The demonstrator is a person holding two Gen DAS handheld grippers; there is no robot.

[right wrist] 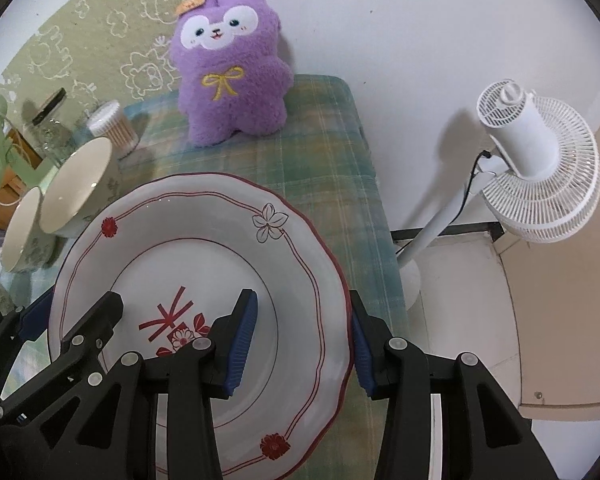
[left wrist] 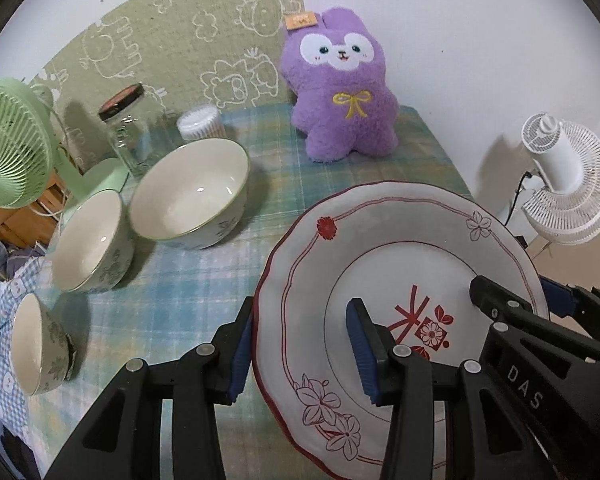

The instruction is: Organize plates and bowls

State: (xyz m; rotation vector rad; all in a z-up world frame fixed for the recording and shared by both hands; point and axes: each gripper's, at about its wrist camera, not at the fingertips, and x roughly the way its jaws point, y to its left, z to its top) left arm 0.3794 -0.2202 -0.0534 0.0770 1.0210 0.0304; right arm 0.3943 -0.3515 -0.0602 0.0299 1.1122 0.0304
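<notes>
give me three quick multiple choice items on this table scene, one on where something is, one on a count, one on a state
1. Where is the purple plush?
A. in a bowl
B. at the back of the table, by the wall
C. on the plate

2. How many bowls are on the table?
A. one
B. three
C. five

3. How do the tongs stand at the plate?
A. both straddle its rim, one finger over, one outside
B. both far away
C. only one is near

Key: B, it stands behind the dishes against the wall; B, large bowl, middle bowl, small bowl; A, left tongs and right tongs each bracket the rim.
</notes>
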